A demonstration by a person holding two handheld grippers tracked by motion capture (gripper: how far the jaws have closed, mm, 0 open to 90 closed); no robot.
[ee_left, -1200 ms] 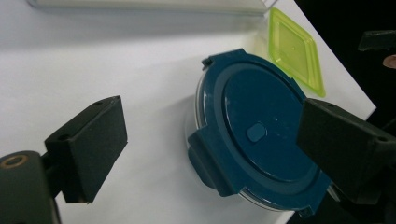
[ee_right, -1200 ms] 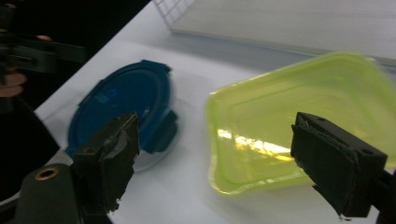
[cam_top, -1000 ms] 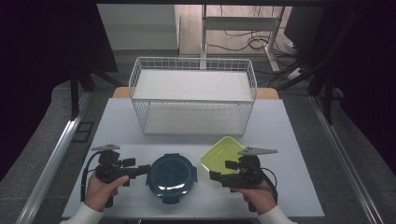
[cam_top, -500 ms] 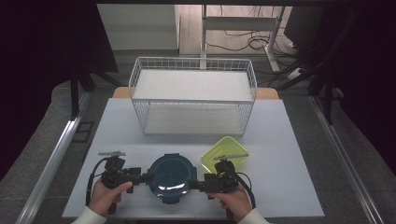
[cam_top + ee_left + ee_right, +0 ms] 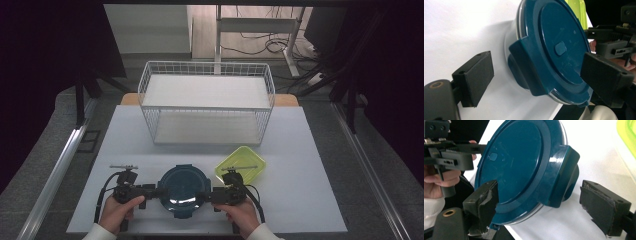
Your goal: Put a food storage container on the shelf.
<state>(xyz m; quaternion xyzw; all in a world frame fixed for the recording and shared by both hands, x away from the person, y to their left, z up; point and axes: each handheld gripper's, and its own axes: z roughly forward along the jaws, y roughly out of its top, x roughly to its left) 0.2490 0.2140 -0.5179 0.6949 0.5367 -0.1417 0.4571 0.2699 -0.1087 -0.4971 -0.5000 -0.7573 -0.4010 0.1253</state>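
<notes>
A round container with a dark blue lid sits near the table's front edge. My left gripper is at its left side and my right gripper at its right, both pointing inward. In the left gripper view the lid has a blue latch flap lying between my left gripper's open jaws without touching them. In the right gripper view the opposite latch flap lies between my right gripper's open jaws. A clear bowl shows under the lid.
A yellow-green square container lies just behind my right gripper. A white wire basket stands at the back of the white table. Dark floor and metal rails run along both sides.
Both grippers have closed in on the blue-lidded container from either side. The right one moved left, away from the yellow-green container.
</notes>
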